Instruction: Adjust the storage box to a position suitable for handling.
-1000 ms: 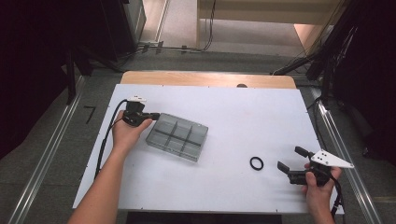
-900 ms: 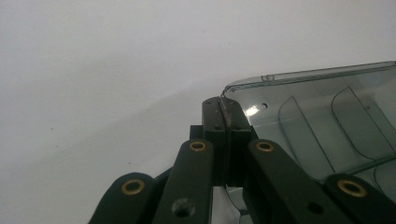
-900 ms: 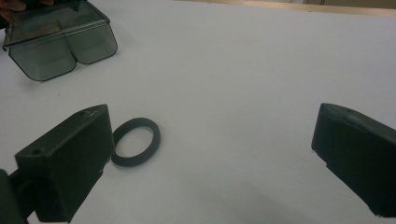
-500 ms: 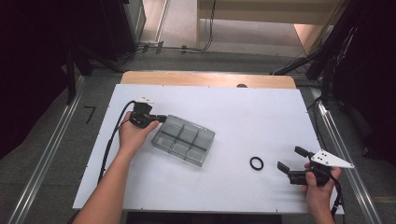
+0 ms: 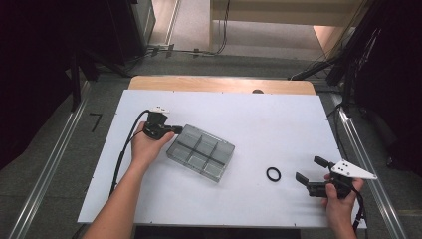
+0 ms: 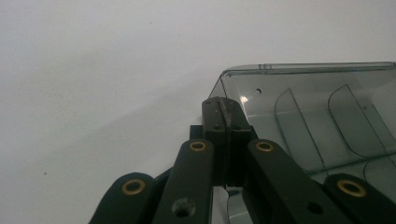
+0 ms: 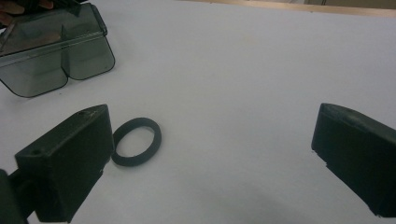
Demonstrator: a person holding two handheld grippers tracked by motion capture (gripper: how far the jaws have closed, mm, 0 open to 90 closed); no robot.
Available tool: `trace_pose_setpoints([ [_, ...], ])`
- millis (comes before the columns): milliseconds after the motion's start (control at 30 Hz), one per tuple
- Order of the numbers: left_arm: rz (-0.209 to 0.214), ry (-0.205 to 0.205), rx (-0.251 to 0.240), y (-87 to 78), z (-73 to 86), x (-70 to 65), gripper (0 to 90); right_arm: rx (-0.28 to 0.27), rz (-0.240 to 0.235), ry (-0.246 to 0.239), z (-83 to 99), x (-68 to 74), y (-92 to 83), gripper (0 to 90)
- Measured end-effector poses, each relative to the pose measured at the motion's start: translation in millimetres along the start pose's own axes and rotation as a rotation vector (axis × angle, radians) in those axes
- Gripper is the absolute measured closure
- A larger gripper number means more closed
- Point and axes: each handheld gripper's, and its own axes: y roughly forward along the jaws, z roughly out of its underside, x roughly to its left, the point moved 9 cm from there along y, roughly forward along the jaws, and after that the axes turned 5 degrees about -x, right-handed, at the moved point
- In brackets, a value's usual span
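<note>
Left hand-held gripper (image 5: 175, 130) pressed together, has pushed tray (image 5: 201, 152) rightward; right hand-held gripper (image 5: 312, 172) spread, unmoved.

Lab-like recording bay: white table (image 5: 259, 114), floor rails (image 5: 47, 174), trailing cables (image 5: 199, 50).

Legible markings: one.
A dark mark shaped like the numeral 7 on the grey floor (image 5: 95, 121) left of the table; its meaning cannot be told. Nothing else readable.
</note>
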Motion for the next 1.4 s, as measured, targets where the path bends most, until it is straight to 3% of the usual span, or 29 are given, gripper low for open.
trace_pose_setpoints([
  [600, 0.023, 0.025, 0.022, 3.7, 5.3, -26.4, 90.0, 0.0, 0.0, -0.001, 0.0, 0.2, 0.1, 0.0],
  [933, 0.048, 0.031, 0.03, 2.4, 13.7, -48.4, 90.0, 0.002, 0.0, -0.002, 0.1, 0.2, 0.0, 0.0],
  [1400, 0.042, 0.047, 0.024, -10.6, 30.3, -73.1, 90.0, -0.001, -0.001, -0.002, -0.1, 0.3, -0.1, 0.0],
])
